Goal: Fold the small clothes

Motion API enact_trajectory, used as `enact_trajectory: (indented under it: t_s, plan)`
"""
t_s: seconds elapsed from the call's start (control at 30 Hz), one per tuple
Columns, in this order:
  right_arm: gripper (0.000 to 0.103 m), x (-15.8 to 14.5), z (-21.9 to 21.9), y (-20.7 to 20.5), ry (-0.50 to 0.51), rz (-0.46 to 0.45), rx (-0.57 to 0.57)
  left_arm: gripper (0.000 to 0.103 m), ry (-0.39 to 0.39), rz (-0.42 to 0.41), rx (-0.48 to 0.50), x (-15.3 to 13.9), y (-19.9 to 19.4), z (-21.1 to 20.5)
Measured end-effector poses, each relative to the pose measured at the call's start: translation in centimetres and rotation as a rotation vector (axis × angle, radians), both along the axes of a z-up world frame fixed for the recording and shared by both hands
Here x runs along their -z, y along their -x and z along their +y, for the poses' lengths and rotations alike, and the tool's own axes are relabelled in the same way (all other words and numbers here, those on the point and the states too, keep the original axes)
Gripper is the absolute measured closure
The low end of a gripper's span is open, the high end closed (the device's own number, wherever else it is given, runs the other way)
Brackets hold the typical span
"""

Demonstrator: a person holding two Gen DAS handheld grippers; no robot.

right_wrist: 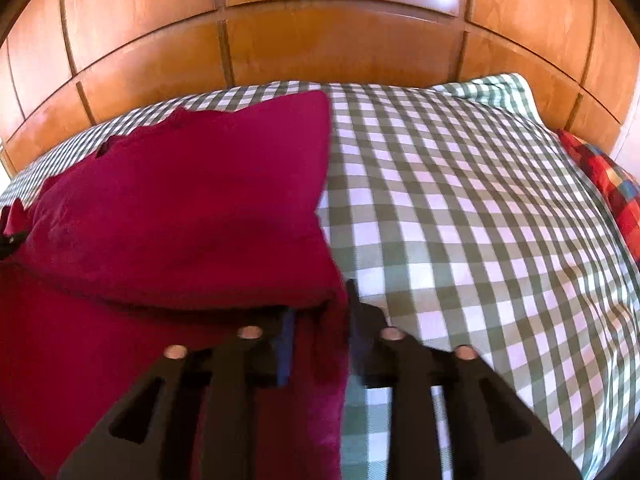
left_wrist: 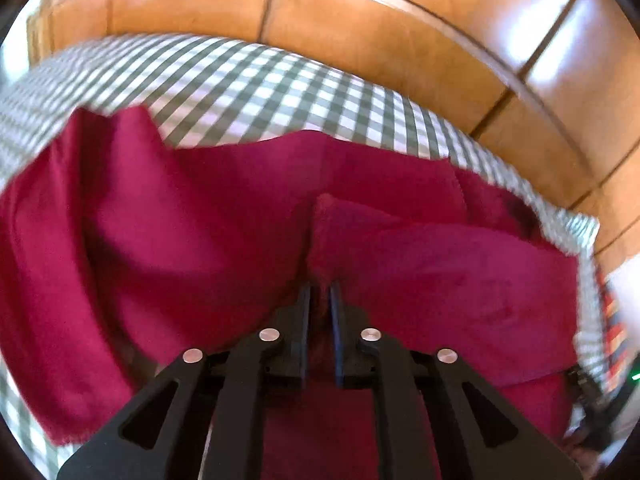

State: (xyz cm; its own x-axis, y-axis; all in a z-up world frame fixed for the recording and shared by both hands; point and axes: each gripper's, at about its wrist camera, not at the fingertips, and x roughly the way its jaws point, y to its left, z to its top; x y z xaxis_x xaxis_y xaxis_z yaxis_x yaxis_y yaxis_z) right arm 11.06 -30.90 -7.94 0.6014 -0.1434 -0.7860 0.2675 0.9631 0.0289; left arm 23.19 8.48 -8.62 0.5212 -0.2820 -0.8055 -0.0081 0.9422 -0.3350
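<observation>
1. Our left gripper (left_wrist: 320, 292) is nearly closed, pinching the cloth (left_wrist: 200, 220) at its edge.
2. Our right gripper (right_wrist: 320, 300) clamps the cloth's other corner.
3. The cloth runs from 9 to 3 o'clock, folded layer ahead at 12, on the checked bed (right_wrist: 460, 200).

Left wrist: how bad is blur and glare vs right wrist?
Left wrist: motion blur smears the checked cloth and garment edges, glare blows out the wood panels. Right wrist: checks sharper, gripper soft, mild sheen on panels; both fisheye-bent.
</observation>
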Motion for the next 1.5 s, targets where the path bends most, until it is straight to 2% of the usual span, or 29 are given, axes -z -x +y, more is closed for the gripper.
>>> enact_trajectory:
  t_s: [0.07, 0.2, 0.3, 0.37, 0.47, 0.57, 0.6, 0.67, 0.7, 0.77, 0.9, 0.93, 0.97, 1.0, 1.03, 1.1, 1.27, 1.33, 1.43, 1.5]
  plan:
    - [0.037, -0.6, -0.3, 0.9, 0.017, -0.003, 0.027, 0.084, 0.035, -0.018, -0.026, -0.8, 1.7, 2.1]
    - [0.033, -2.5, 1.0, 3.5, 0.089, -0.059, 0.009, 0.084, 0.026, -0.073, -0.109, -2.5, 5.9, 6.3]
    - [0.029, -3.8, 2.8, 5.5, 0.081, -0.103, -0.038, 0.084, -0.043, -0.119, -0.218, -3.4, 10.0, 11.0]
    - [0.027, -4.0, 4.4, 6.1, 0.066, -0.117, -0.076, 0.084, -0.095, -0.139, -0.241, -3.6, 12.2, 12.7]
    - [0.027, -3.6, 7.0, 6.4, 0.038, -0.120, -0.139, 0.084, -0.195, -0.167, -0.203, -3.6, 15.0, 13.3]
    - [0.027, -2.6, 9.9, 5.9, 0.029, -0.099, -0.206, 0.084, -0.283, -0.184, -0.089, -3.1, 16.3, 11.6]
    - [0.027, -2.3, 10.5, 5.8, 0.025, -0.091, -0.220, 0.081, -0.300, -0.187, -0.063, -2.9, 16.1, 10.9]
    - [0.027, -1.5, 11.8, 5.6, 0.030, -0.073, -0.259, 0.056, -0.335, -0.201, -0.002, -2.4, 15.7, 9.3]
    - [0.026, -1.2, 12.3, 5.6, 0.041, -0.067, -0.270, 0.050, -0.351, -0.209, 0.022, -2.1, 15.2, 8.4]
    - [0.025, -0.4, 13.1, 5.5, 0.046, -0.044, -0.289, 0.031, -0.366, -0.203, 0.047, -1.5, 14.0, 7.4]
    - [0.019, 1.0, 13.0, 5.3, 0.042, -0.022, -0.282, 0.031, -0.462, -0.149, 0.014, 0.9, 11.0, 6.7]
    - [0.017, 1.2, 12.9, 5.4, 0.027, -0.023, -0.278, 0.045, -0.484, -0.127, 0.000, 1.7, 10.3, 6.9]
    - [0.017, 1.4, 12.8, 5.4, 0.013, -0.025, -0.276, 0.067, -0.480, -0.113, -0.012, 2.1, 9.8, 7.3]
    - [0.016, 1.6, 12.6, 5.3, 0.003, -0.028, -0.276, 0.076, -0.467, -0.109, -0.046, 1.9, 9.7, 8.0]
    - [0.016, 1.6, 12.6, 5.5, -0.002, -0.032, -0.279, 0.093, -0.449, -0.104, -0.078, 1.6, 9.6, 8.9]
    - [0.015, 1.8, 12.6, 5.7, -0.009, -0.043, -0.281, 0.093, -0.367, -0.113, -0.163, 0.3, 10.0, 11.6]
    - [0.014, 1.9, 12.4, 5.8, -0.028, -0.060, -0.287, 0.093, -0.154, -0.180, -0.420, -5.1, 12.3, 21.2]
    - [0.013, 1.9, 12.3, 5.8, -0.031, -0.067, -0.287, 0.093, -0.032, -0.205, -0.501, -7.5, 13.0, 24.8]
    - [0.013, 1.9, 12.2, 5.7, -0.039, -0.074, -0.287, 0.094, 0.138, -0.254, -0.554, -11.4, 13.3, 27.8]
    - [0.013, 1.9, 12.2, 5.7, -0.044, -0.078, -0.288, 0.094, 0.199, -0.306, -0.535, -14.4, 13.1, 27.7]
